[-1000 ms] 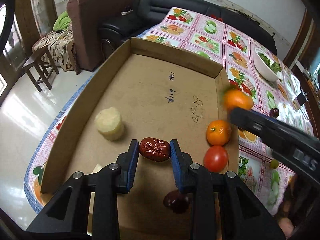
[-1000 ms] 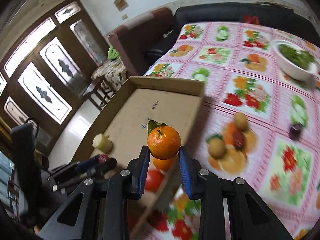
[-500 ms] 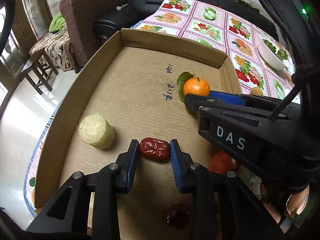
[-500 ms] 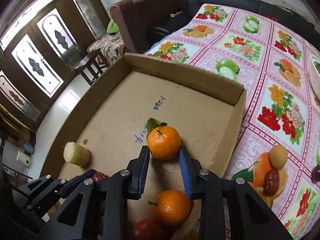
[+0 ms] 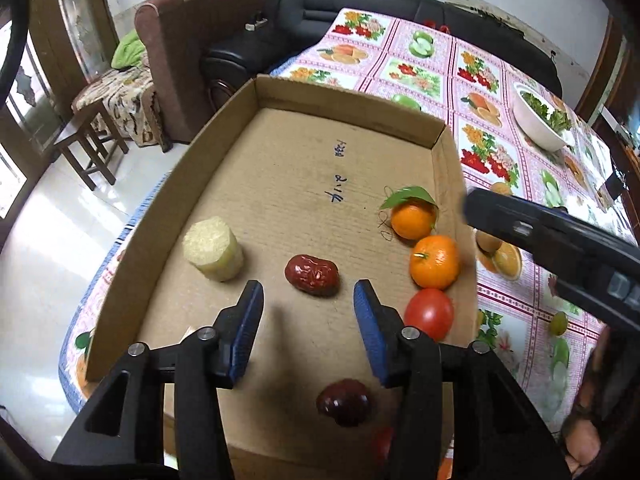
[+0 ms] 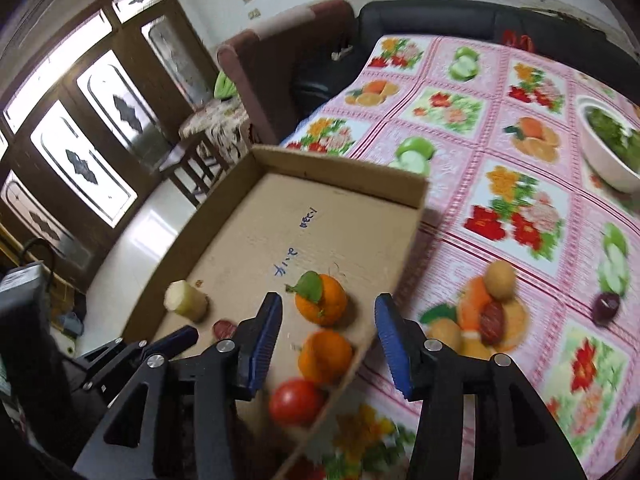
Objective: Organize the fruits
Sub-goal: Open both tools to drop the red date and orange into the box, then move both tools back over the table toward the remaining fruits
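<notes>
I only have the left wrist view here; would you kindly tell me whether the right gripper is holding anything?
Observer: No. The right gripper is open and empty; the leafy orange mandarin shows between its blue-padded fingers, untouched, inside the brown cardboard tray.
Operator: Thank you. What lies on the tablecloth behind that gripper's body?
Observer: A wrinkled red date lies just below a tan round fruit.
Operator: Is there anything further right?
Observer: A dark purple round fruit sits apart on the pink floral tablecloth.
</notes>
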